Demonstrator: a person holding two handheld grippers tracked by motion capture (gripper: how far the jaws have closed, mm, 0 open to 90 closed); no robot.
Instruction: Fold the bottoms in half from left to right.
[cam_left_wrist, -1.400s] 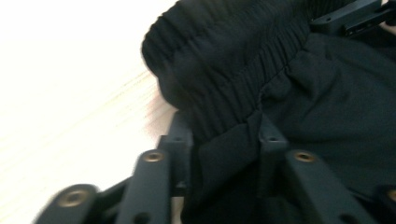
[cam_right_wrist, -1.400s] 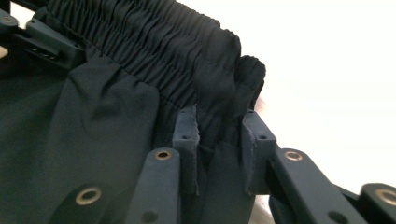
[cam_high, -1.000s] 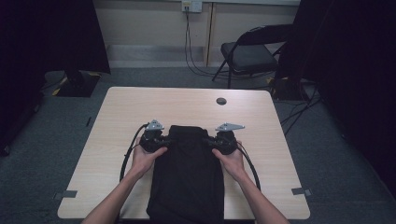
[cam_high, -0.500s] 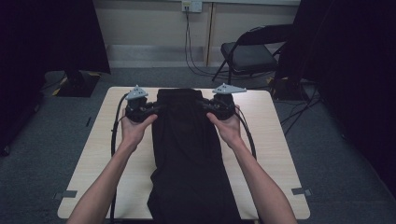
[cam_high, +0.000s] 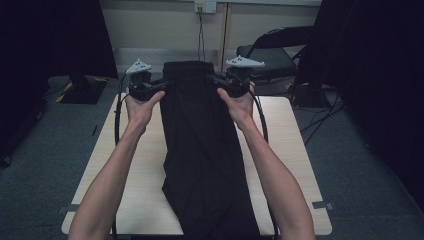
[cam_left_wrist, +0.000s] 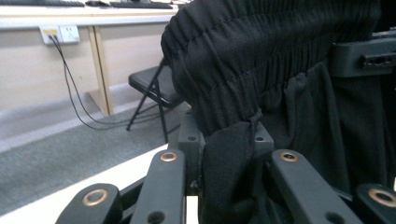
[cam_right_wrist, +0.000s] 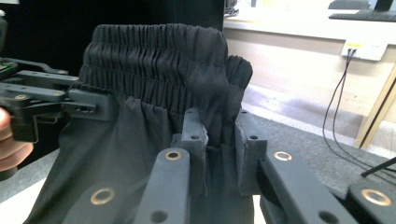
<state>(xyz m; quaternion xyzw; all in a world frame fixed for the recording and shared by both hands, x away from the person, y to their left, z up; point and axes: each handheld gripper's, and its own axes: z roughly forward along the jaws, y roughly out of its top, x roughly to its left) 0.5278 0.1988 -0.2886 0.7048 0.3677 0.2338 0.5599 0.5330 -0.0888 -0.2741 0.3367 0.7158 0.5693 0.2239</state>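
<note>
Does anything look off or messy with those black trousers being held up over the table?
Nothing looks damaged or spilled. The black trousers hang from their elastic waistband, pinched by the left tool and the right tool. The lower end lies bunched on the table, reaching its near edge.

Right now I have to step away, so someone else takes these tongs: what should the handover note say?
Left tongs: shut on the trousers at the left end of the waistband.
Right tongs: shut on the right end.
Trousers: waistband held up above the far edge of the table, legs draped down over it toward the person.
Done: both ends gripped, trousers raised.
Left: probably laying them flat and folding; keep both grips.
</note>
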